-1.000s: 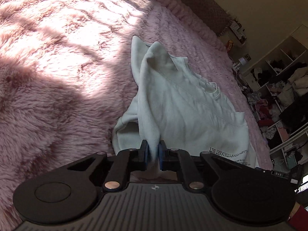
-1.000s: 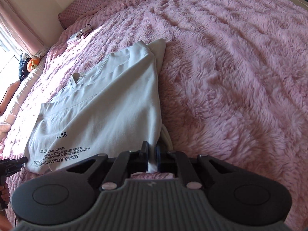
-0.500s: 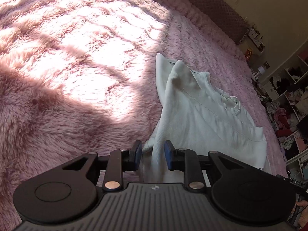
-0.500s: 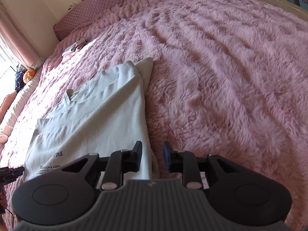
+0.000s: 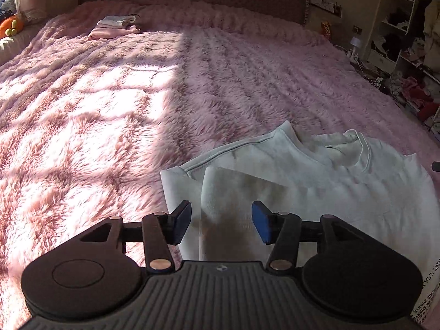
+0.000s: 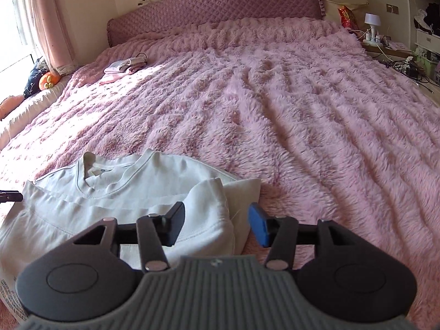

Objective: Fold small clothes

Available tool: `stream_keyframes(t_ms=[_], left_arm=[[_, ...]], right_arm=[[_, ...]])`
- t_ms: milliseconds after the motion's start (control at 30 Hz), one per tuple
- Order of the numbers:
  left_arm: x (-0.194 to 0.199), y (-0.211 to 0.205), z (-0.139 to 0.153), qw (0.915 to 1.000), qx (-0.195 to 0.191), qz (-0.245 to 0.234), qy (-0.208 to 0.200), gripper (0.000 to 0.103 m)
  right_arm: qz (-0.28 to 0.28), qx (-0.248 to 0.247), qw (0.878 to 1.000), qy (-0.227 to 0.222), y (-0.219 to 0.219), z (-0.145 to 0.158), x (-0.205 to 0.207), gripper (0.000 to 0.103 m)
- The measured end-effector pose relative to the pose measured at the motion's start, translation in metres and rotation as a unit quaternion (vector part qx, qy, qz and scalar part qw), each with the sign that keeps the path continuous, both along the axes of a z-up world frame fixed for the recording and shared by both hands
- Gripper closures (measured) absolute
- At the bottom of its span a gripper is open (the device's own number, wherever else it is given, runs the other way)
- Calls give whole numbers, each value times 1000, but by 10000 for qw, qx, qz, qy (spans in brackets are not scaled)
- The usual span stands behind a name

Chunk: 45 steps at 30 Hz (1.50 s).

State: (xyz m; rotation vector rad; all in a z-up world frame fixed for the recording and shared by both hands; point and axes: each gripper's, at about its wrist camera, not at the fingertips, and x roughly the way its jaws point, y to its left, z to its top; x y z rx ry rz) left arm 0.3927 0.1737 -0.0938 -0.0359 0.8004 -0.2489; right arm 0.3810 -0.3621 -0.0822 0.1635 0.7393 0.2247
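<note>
A pale white sweatshirt (image 5: 316,181) lies flat on the pink furry bedspread (image 5: 110,115), both sleeves folded in over its body. My left gripper (image 5: 221,221) is open and empty just above the folded left sleeve. In the right wrist view the same sweatshirt (image 6: 110,200) lies at the lower left, collar facing the headboard. My right gripper (image 6: 216,227) is open and empty over the folded right sleeve edge. The bottom hem with black print shows at the frame edges.
A small stack of folded clothes (image 6: 123,67) lies far up the bed near the quilted headboard (image 6: 220,8). A bedside table with a lamp (image 6: 371,27) and cluttered shelves (image 5: 407,41) stand to the right. Orange plush toys (image 6: 46,79) sit at the left.
Both grippers were shut on the sleeves, then opened and let them drop onto the sweatshirt. Both have tilted up and drawn back, so the headboard now shows.
</note>
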Motion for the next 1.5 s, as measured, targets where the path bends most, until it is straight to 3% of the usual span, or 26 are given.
stream_keyframes(t_ms=[67, 200, 233, 333, 400, 433, 500, 633, 700, 733, 800, 833, 933, 1000, 1033, 1100, 1233, 1333, 1500], left_arm=[[5, -5, -7, 10000, 27, -71, 64, 42], [4, -8, -11, 9994, -285, -181, -58, 43], [4, -7, -12, 9993, -323, -180, -54, 51], [5, -7, -12, 9998, -82, -113, -106, 90], [3, -5, -9, 9996, -115, -51, -244, 93], [1, -4, -5, 9993, -92, 30, -366, 93], [-3, -1, 4, 9977, -149, 199, -636, 94], [2, 13, 17, 9911, -660, 706, -918, 94], [9, 17, 14, 9890, -799, 906, -857, 94], [14, 16, 10, 9896, -668, 1019, -770, 101], [23, 20, -2, 9889, -383, 1347, -492, 103], [26, 28, -10, 9868, -521, 1510, -281, 103], [18, 43, -18, 9802, -787, 1797, -259, 103], [9, 51, -14, 9759, -1022, 1892, -360, 103], [1, 53, -10, 9750, -1080, 1890, -435, 103], [-12, 56, 0, 9748, -1229, 1765, -590, 101], [-49, 48, 21, 9753, -1507, 1403, -803, 99], [-80, 28, 29, 9750, -1856, 950, -769, 88], [-121, -27, 25, 9813, -1834, 61, -586, 77]], right_arm=[[48, 5, 10000, 19, 2, -5, 6, 51], [163, -8, 9999, 14, 6, -11, 19, 51], [195, -20, 9998, 7, 8, -13, 20, 51], [265, -64, 9996, 91, 15, -20, 30, 51], [319, -85, 9994, 142, 19, -24, 35, 51], [346, -113, 9992, 181, 22, -26, 38, 61], [356, -121, 9988, 299, 25, -26, 42, 100], [73, -10, 10000, -54, 23, -17, 42, 100], [-136, 65, 9999, -64, 20, -18, 47, 100], [-220, 155, 9996, 1, 19, -20, 50, 100], [-432, 79, 9989, 140, 18, -27, 56, 100], [-495, 50, 9984, 260, 18, -34, 60, 100], [-550, 13, 9979, 335, 19, -44, 60, 97], [-542, 64, 9981, 273, 19, -42, 57, 84], [-548, 74, 9983, 192, 19, -37, 53, 69], [-537, 68, 9985, -81, 19, -27, 41, 57], [-404, 425, 9974, -415, 9, -1, -3, 57], [-83, 828, 9959, -353, 9, 10, -43, 57], [553, 674, 9959, -255, 42, 17, -102, 55]])
